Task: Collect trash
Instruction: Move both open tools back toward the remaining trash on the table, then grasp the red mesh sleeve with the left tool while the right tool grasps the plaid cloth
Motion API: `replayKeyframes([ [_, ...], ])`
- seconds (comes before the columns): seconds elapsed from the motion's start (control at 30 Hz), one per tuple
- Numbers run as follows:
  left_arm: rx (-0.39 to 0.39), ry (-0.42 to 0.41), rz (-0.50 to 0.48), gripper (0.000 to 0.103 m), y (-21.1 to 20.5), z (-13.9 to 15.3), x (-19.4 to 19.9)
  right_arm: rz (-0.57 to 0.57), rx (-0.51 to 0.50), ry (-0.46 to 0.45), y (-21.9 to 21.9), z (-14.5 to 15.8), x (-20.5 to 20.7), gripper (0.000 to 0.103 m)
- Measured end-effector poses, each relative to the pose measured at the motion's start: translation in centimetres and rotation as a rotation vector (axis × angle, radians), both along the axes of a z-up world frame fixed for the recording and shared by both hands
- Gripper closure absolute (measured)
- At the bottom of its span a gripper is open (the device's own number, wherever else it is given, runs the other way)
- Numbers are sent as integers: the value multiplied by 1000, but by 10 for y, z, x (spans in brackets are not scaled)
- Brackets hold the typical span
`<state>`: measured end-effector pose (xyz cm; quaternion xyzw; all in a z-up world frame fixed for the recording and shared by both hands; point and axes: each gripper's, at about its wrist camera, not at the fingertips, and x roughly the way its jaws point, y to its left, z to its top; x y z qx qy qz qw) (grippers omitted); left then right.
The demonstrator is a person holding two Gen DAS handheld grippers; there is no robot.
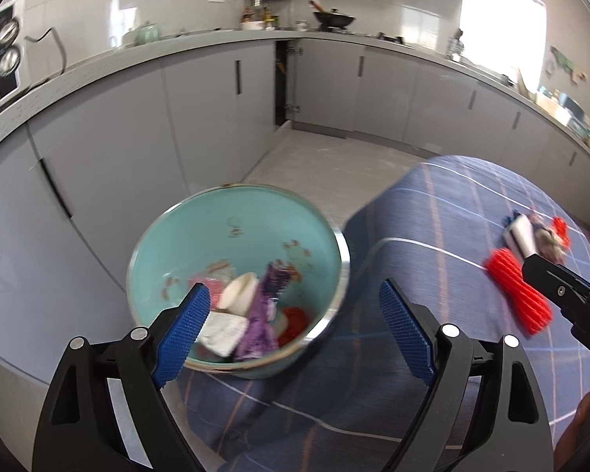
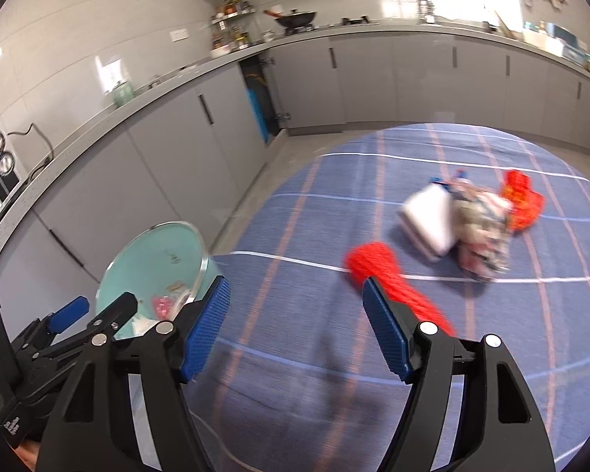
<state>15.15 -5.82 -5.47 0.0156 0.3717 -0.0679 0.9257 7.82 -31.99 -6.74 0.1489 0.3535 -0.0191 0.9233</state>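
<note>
On the blue checked cloth (image 2: 295,354), just beyond the right gripper (image 2: 297,322), lies a red ribbed paper piece (image 2: 377,267), with a white wrapper (image 2: 428,220), a crumpled printed wad (image 2: 483,232) and a second red scrap (image 2: 521,200) clustered farther off to the right. Off the table's left edge, a teal bowl (image 1: 236,236) already loaded with scraps: white, purple, pink, red.

Likely very light and soft, all of it; crushable, not fragile, apt to slide on the cloth or spring out of a loose pinch. Best taken across the narrow middle of the red ribbed piece, pads squeezing the pleats together, not at a flaring end.

Right gripper tilted down toward the cloth, jaws spread fairly wide, nothing between the blue pads, red piece just past the right fingertip. Left gripper (image 1: 295,326) angled down over the bowl, jaws spread wide and empty, bowl's rim lying between and beyond the pads, untouched as far as can be told. Blurred throughout.
</note>
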Motion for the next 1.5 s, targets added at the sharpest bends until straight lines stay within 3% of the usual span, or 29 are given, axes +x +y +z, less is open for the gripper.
replayKeyframes([
  [0.4,37,7,-163,17,-79,-6,-20,-184,-15,25,-87,-16,-51,34],
  [0.67,31,26,-231,17,-132,-8,-28,-244,-36,23,-118,-19,-72,34],
  [1.13,22,103,-220,18,-203,-27,-18,-335,14,32,-176,-31,-92,34],
  [1.2,31,102,-213,21,-209,-30,-17,-340,25,31,-182,-32,-93,34],
  [1.37,42,150,-216,43,-217,-44,-12,-334,51,27,-191,-33,-88,34],
  [1.5,4,161,-255,62,-214,-46,-9,-296,106,19,-192,-32,-73,34],
])
